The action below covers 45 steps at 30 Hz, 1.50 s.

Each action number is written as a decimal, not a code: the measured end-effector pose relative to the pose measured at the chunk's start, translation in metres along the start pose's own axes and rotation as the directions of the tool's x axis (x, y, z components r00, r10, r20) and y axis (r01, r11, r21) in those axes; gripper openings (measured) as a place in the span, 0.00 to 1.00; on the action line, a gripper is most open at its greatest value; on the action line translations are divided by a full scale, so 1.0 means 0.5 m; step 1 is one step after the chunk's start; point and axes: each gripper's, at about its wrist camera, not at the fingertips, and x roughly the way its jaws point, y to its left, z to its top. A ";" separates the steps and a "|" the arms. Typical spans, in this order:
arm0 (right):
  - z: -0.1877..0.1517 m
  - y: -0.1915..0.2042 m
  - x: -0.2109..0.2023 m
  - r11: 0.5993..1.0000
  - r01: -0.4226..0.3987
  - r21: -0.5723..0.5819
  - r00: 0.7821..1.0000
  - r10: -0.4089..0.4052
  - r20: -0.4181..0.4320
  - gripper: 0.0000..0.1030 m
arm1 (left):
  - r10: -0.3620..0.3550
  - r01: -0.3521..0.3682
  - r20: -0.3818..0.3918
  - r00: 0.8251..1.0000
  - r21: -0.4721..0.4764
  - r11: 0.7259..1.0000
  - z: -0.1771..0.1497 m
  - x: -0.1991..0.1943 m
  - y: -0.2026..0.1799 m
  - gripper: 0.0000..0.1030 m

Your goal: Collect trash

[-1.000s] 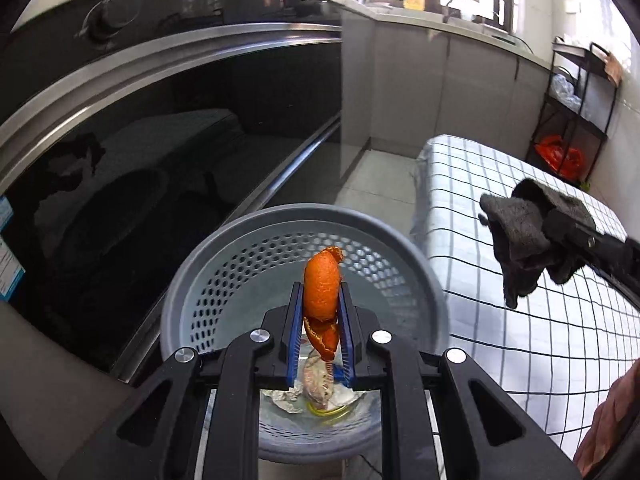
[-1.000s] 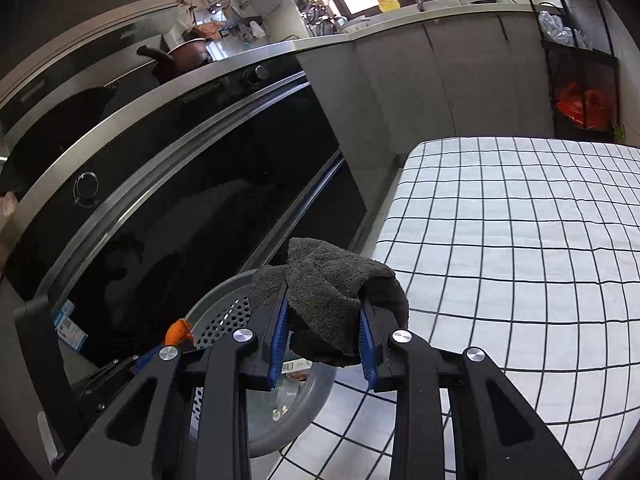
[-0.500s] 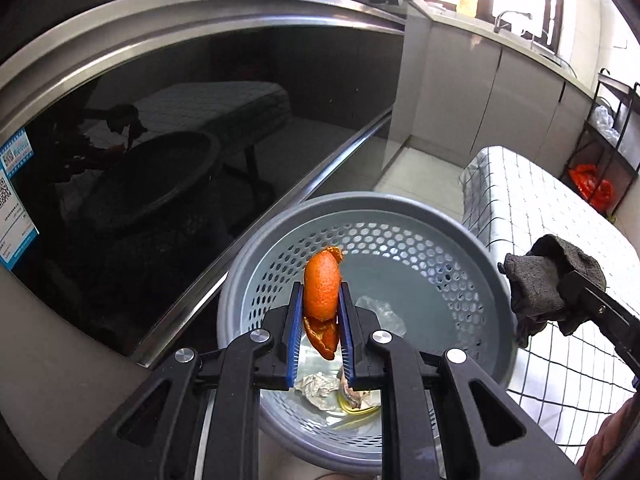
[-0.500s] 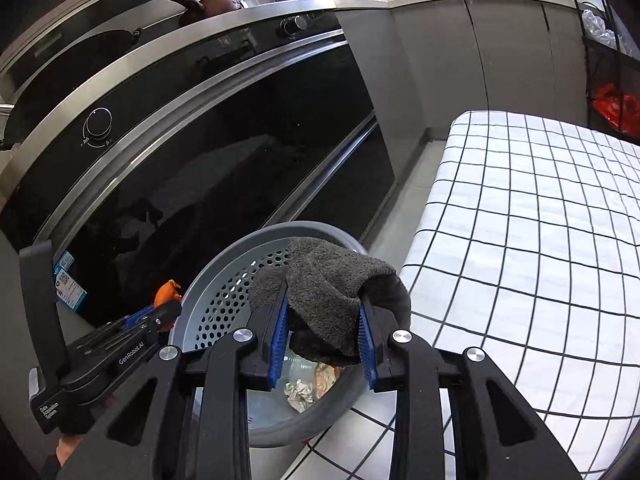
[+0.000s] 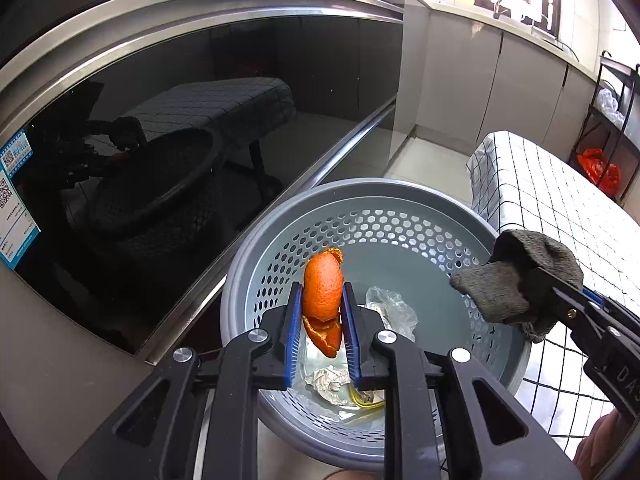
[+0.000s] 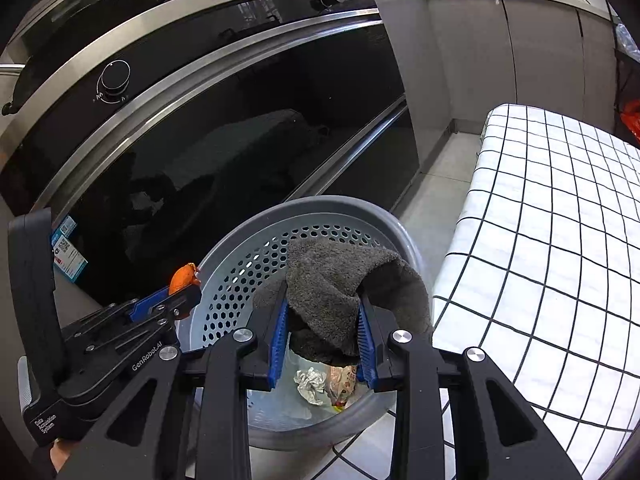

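Note:
My left gripper (image 5: 321, 334) is shut on an orange peel (image 5: 322, 292) and holds it over the near side of a grey perforated trash basket (image 5: 360, 196). The basket holds crumpled paper (image 5: 328, 380), clear plastic (image 5: 390, 306) and a wrapper (image 6: 340, 380). My right gripper (image 6: 322, 342) is shut on a dark grey cloth (image 6: 336, 288) above the basket's right rim (image 6: 320, 204). In the left wrist view the right gripper (image 5: 532, 300) with the cloth (image 5: 516, 276) hangs over the right rim. The peel (image 6: 183, 276) also shows in the right wrist view.
A black glass oven front (image 5: 200, 100) with steel trim stands close behind the basket. A table with a white checked cloth (image 6: 560, 240) lies to the right. Grey cabinets (image 5: 480, 88) and a rack with an orange bag (image 5: 600, 168) are farther back.
Both grippers have moved in over the basket, which now looks larger and closer. The peel and the cloth stay gripped.

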 end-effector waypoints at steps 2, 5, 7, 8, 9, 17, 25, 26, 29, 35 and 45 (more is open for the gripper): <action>0.001 0.002 0.005 1.000 0.002 -0.003 1.000 -0.002 -0.008 0.29 | 0.002 -0.002 -0.003 1.000 0.000 1.000 0.001 0.001 -0.002 0.20; -0.002 0.006 0.010 1.000 0.004 -0.003 1.000 -0.004 -0.013 0.32 | 0.002 -0.002 0.001 1.000 0.001 1.000 0.000 -0.002 -0.003 0.21; -0.001 0.007 0.009 1.000 0.001 -0.002 1.000 -0.001 -0.012 0.37 | 0.002 -0.002 0.003 1.000 0.000 1.000 0.001 -0.003 -0.004 0.24; 0.000 0.008 0.008 1.000 0.000 -0.002 1.000 0.000 -0.009 0.39 | 0.002 -0.002 0.005 1.000 -0.001 1.000 0.000 -0.003 -0.003 0.28; 0.000 0.006 0.005 1.000 -0.002 -0.001 1.000 0.002 -0.005 0.44 | 0.002 -0.002 0.006 1.000 -0.003 1.000 -0.001 -0.004 -0.002 0.33; 0.000 0.009 -0.003 1.000 -0.011 0.000 1.000 0.011 0.027 0.53 | 0.001 -0.001 0.017 1.000 -0.015 1.000 -0.003 -0.006 0.001 0.50; -0.005 0.018 -0.003 1.000 0.021 -0.019 0.999 -0.021 0.027 0.53 | 0.001 -0.001 0.029 1.000 -0.020 1.000 -0.002 -0.011 0.002 0.53; -0.006 0.019 -0.003 1.000 0.024 -0.019 0.999 -0.023 0.027 0.53 | 0.002 -0.002 0.032 0.999 -0.018 1.000 -0.002 -0.012 0.001 0.54; -0.007 0.018 -0.003 0.999 0.038 -0.024 0.999 -0.037 0.029 0.53 | 0.000 0.001 0.037 0.999 -0.016 1.000 -0.002 -0.013 0.000 0.57; -0.009 0.010 -0.004 0.998 0.058 -0.014 0.998 -0.057 0.031 0.56 | 0.001 0.000 0.048 0.999 -0.021 1.000 -0.002 -0.020 0.002 0.63; -0.011 0.008 -0.010 0.995 0.096 -0.008 0.994 -0.096 0.042 0.61 | 0.004 -0.003 0.060 0.998 -0.024 1.000 -0.001 -0.025 0.008 0.72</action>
